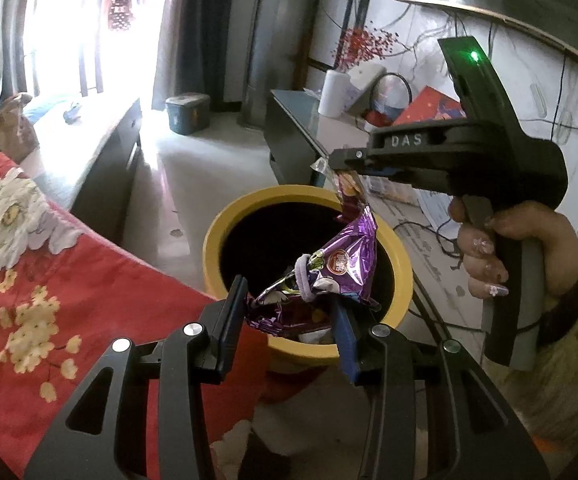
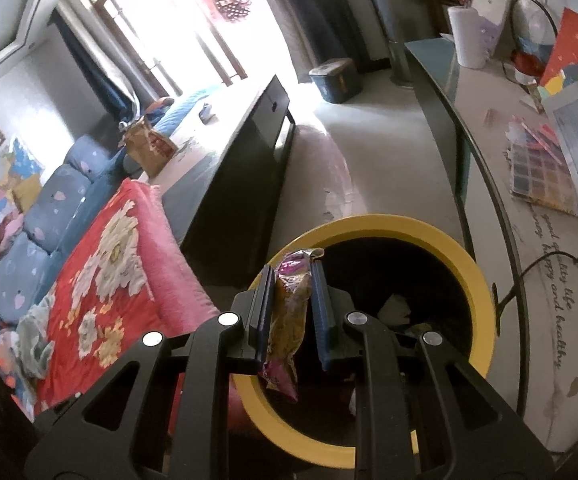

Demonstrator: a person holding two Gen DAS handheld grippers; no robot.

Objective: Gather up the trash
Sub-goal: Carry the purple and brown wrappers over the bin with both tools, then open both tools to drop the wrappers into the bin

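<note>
In the left wrist view my left gripper (image 1: pixel 289 295) is shut on a crumpled purple foil wrapper (image 1: pixel 331 268), which hangs over the mouth of a yellow-rimmed bin (image 1: pixel 225 232). Above the bin's far rim a hand holds my right gripper (image 1: pixel 335 162), its tips pinching a thin snack wrapper (image 1: pixel 349 196) that dangles down. The right wrist view shows that brown and purple snack wrapper (image 2: pixel 289 320) clamped upright between the fingers of the right gripper (image 2: pixel 291 270), over the near left rim of the bin (image 2: pixel 469 264). White crumpled paper (image 2: pixel 395 306) lies inside the dark bin.
A red floral blanket (image 1: pixel 29 260) lies left of the bin. A dark low cabinet (image 2: pixel 241 184) stands behind it. A glass-topped desk (image 2: pixel 529 260) on the right carries cables, papers, a paper roll (image 2: pixel 469 36) and a basket. A teal box (image 1: pixel 187 114) sits on the floor.
</note>
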